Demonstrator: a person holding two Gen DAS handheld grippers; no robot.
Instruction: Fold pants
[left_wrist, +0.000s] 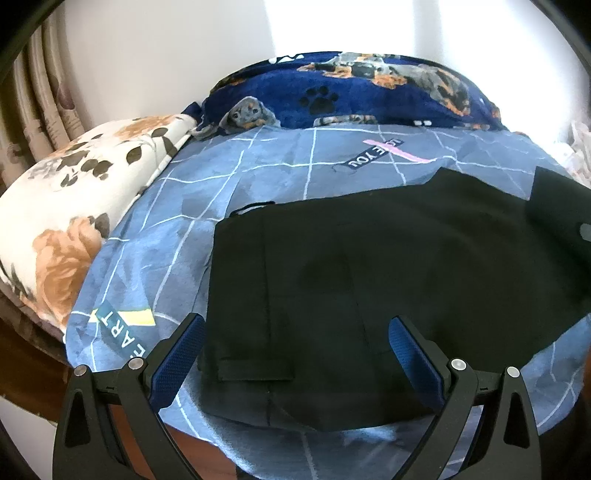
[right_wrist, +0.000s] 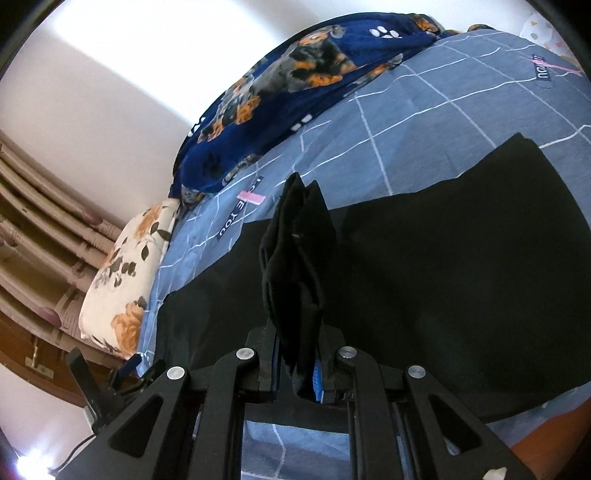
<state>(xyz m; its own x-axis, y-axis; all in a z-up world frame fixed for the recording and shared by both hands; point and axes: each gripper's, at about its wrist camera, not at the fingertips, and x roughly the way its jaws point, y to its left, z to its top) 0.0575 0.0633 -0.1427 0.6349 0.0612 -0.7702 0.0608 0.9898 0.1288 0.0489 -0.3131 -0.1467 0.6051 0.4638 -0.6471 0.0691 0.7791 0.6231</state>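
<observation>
Black pants (left_wrist: 369, 266) lie flat on the blue grid-patterned bed sheet (left_wrist: 177, 229), waistband end to the left near the front edge. My left gripper (left_wrist: 295, 332) is open and empty, its blue-padded fingers (left_wrist: 177, 358) spread just above the pants' near edge. My right gripper (right_wrist: 297, 354) is shut on a bunched fold of the pants (right_wrist: 295, 258) and holds it lifted above the rest of the pants (right_wrist: 461, 266). A raised black piece of the pants shows at the right edge of the left wrist view (left_wrist: 554, 199).
A dark blue dog-print blanket (left_wrist: 351, 92) lies along the far side of the bed against the white wall. A white floral pillow (left_wrist: 66, 206) sits at the left end. Curtains (left_wrist: 40, 110) hang at far left. The bed's front edge is just below the grippers.
</observation>
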